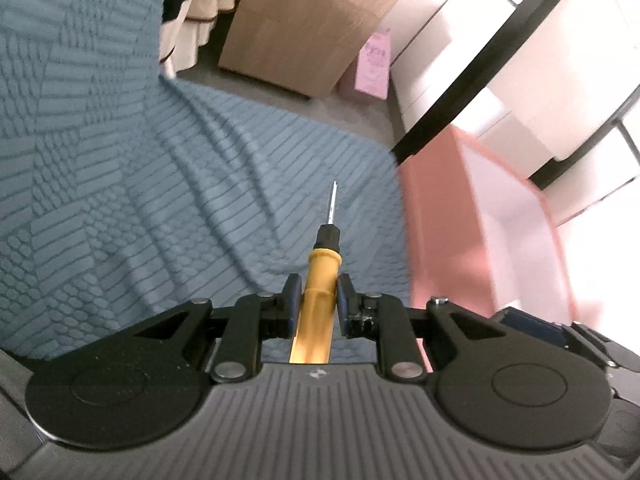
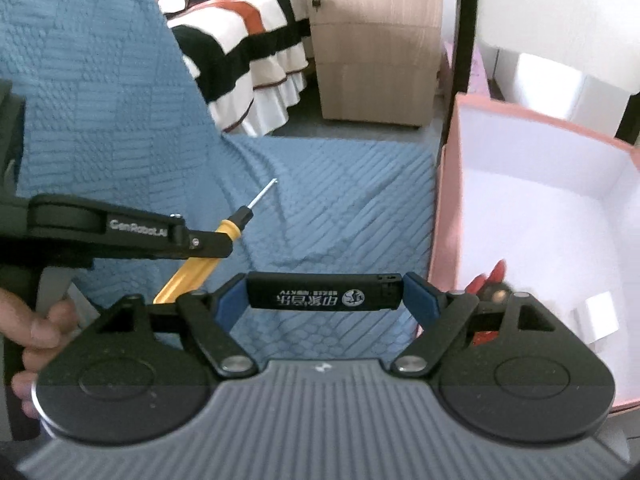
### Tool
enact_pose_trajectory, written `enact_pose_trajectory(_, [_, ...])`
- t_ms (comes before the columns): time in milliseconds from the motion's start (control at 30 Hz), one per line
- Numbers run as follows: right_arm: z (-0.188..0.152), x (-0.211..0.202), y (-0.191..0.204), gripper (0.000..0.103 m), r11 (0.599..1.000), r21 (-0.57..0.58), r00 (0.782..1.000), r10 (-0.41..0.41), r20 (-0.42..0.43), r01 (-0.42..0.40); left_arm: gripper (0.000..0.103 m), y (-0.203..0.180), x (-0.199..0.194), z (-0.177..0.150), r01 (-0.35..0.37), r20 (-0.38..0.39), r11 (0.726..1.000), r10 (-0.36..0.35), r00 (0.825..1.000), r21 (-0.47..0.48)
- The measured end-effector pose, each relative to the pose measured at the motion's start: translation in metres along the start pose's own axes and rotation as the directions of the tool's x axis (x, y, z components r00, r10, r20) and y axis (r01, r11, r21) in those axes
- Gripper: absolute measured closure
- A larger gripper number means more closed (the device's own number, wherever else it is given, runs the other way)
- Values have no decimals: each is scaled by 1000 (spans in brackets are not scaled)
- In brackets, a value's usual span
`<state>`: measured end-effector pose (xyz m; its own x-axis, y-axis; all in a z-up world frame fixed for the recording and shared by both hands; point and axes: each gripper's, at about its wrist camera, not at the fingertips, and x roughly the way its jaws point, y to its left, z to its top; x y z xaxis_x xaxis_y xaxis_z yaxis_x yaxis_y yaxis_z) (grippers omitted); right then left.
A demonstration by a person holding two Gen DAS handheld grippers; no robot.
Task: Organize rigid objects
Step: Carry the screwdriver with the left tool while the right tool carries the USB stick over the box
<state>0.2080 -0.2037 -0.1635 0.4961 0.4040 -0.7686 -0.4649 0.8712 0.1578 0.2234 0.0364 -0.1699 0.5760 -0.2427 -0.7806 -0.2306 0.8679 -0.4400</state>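
My left gripper (image 1: 318,294) is shut on a yellow-handled screwdriver (image 1: 320,276), its thin metal tip pointing forward above the blue quilted cover (image 1: 160,184). The right wrist view shows that gripper (image 2: 216,246) and the screwdriver (image 2: 224,236) at left. My right gripper (image 2: 324,292) is shut on a black lighter (image 2: 324,291) with white print, held crosswise by its ends, just left of the pink box (image 2: 444,208). In the box lie a red-handled tool (image 2: 490,278) and a small white piece (image 2: 598,316).
The pink box (image 1: 440,220) with a white inside stands at the right. A wooden cabinet (image 2: 376,52) and a striped bed (image 2: 240,48) are behind the blue cover. A pink packet (image 1: 374,68) leans by white furniture (image 1: 520,60).
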Motion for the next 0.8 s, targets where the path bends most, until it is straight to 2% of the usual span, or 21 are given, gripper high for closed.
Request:
enact_pose_trajectory(500, [40,-60,-40,18,999,37,987,-44,152,39,81,-77,-47,41,102,112,995,-103,988,15])
enact_pose_trajectory(800, [36,-87,-86,18,992,94,975,-98,200,81,81,-160,-35,50,156,102,983,-166,981,92])
